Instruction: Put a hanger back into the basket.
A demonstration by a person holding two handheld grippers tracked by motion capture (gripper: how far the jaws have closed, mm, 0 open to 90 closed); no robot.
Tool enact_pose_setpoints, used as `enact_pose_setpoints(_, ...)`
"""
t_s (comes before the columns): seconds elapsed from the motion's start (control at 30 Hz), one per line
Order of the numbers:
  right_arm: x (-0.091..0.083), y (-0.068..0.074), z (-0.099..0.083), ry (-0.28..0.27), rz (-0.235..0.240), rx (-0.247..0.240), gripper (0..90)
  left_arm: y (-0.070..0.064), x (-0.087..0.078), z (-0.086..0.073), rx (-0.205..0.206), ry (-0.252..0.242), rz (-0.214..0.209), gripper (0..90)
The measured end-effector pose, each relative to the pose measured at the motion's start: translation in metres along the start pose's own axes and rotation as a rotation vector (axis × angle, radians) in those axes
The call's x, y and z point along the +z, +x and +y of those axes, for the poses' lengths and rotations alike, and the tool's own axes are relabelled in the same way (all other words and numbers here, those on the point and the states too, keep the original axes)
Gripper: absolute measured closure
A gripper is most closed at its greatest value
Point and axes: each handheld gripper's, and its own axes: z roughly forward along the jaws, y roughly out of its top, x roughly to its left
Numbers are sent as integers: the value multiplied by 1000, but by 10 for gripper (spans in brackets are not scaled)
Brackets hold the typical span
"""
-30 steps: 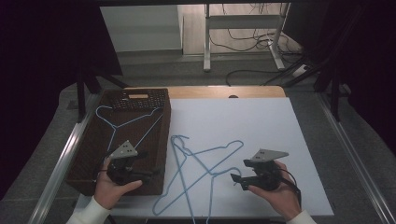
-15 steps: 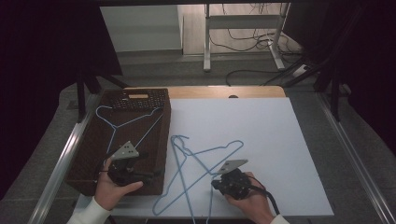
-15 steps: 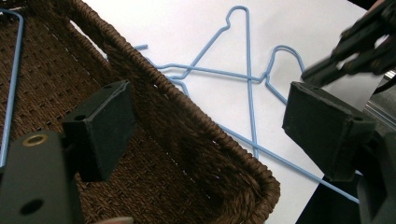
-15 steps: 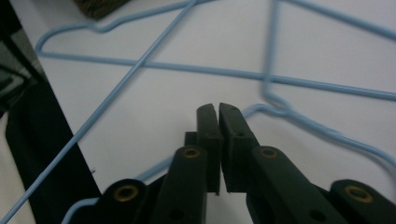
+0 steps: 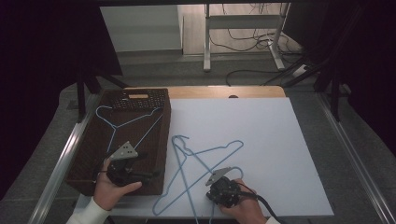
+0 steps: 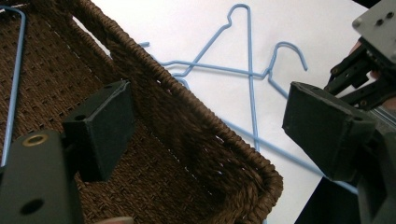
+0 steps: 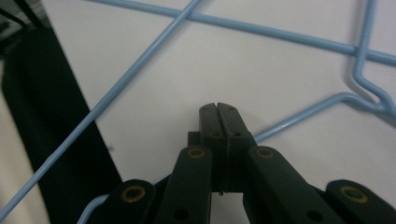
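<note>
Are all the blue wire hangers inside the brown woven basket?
No, one blue wire hanger lies in the brown woven basket, while two more blue wire hangers lie crossed on the white table.

Background clutter around my counter

I see a white sheet (image 5: 261, 140) covering the counter (image 5: 224, 91), a black keyboard (image 5: 138, 99) at the far left edge, and beyond it a metal stand (image 5: 243, 35) with cables (image 5: 261, 74) trailing across the grey floor (image 5: 187, 70).
</note>
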Motion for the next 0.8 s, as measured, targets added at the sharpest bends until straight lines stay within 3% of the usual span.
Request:
enact_pose_setpoints(0.23,-14,-22,-15,21,-80,36,900,-1,1,0,1,3,-2,173)
enact_pose_setpoints(0.57,-35,-79,-37,21,-182,118,900,-1,2,0,1,6,-3,174)
enact_pose_setpoints(0.67,-44,-72,-34,-23,-148,123,900,0,2,0,1,7,-3,173)
enact_pose_setpoints(0.8,-45,-37,-26,-38,-56,72,900,1,3,0,-2,9,-2,174)
